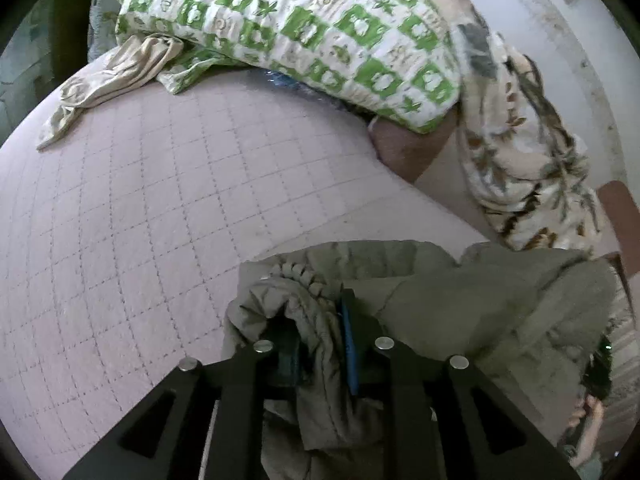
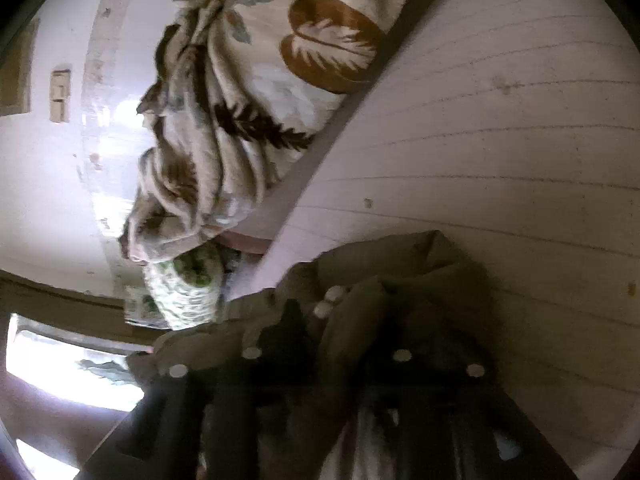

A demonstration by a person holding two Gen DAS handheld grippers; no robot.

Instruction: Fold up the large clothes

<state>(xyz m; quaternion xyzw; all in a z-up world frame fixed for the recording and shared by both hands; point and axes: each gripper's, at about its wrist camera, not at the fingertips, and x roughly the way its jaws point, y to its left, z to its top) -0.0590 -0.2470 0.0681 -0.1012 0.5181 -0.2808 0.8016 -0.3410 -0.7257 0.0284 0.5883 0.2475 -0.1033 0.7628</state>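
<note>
A grey-olive garment hangs bunched over the near edge of a pink quilted bed. My left gripper is shut on a gathered fold of it, cloth spilling between the fingers. In the right wrist view the same olive garment is bunched around my right gripper, which is shut on it over the pink bed. That view is tilted and dark, so the fingertips are mostly hidden by cloth.
A green-and-white checked quilt lies at the bed's far side, with a beige cloth beside it. A leaf-patterned blanket hangs off the right edge; it also shows in the right wrist view. A white wall stands behind.
</note>
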